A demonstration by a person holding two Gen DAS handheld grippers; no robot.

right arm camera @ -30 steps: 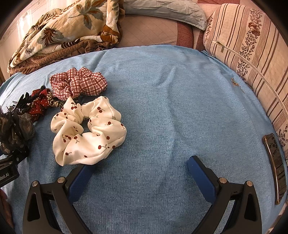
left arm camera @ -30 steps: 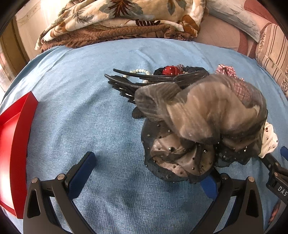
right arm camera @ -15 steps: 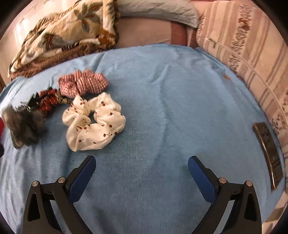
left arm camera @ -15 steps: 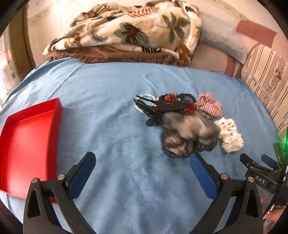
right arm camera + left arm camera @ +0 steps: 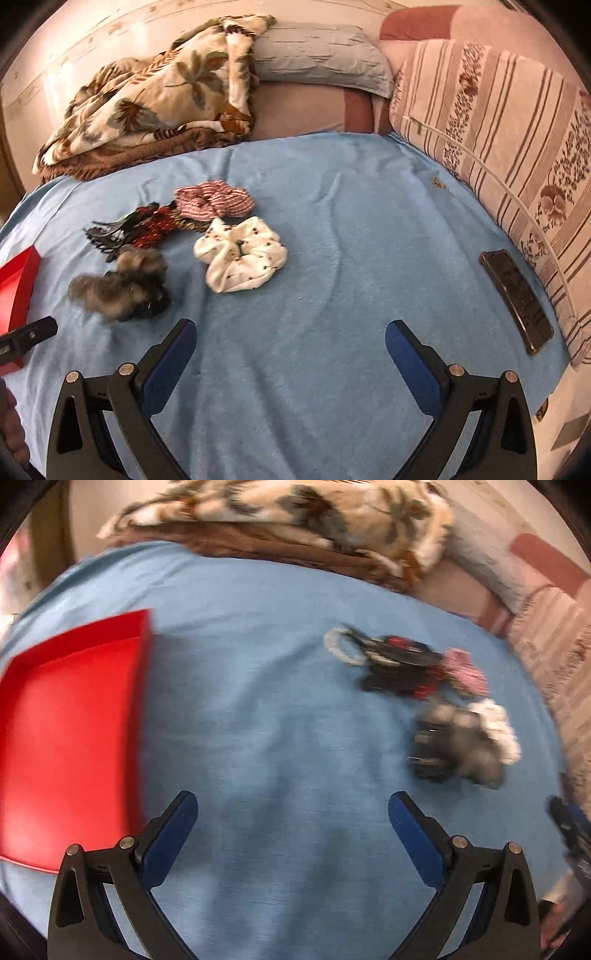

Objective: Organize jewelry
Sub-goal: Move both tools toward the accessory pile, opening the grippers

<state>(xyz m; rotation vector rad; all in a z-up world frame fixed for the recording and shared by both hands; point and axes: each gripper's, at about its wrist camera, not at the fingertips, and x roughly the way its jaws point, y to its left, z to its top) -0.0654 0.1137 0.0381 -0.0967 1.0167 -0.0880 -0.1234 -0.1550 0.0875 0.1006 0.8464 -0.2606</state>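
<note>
Red tray at far left on the blue bedspread, bare inside as far as visible. Left gripper held above bare cloth between tray and accessories, jaws wide apart, nothing between them. Accessory cluster to the right, well apart from the tray: pearl bracelet, black claw clips tangled with a red-and-black scrunchie, grey beaded scrunchie lying loose in front, pink checked scrunchie and white cherry-print scrunchie just beside. Right gripper likewise spread open and empty over bare bedspread. Dark phone at far right, near the striped cushion. Likely hazards: snagging of clip teeth in neighbouring fabric, dragging several items at once; slippage of soft scrunchie cloth from a shallow pinch; bracelet pulled along under the clips. Left view motion-blurred, so fine detail uncertain. No legible brand, label or writing in either view.
</note>
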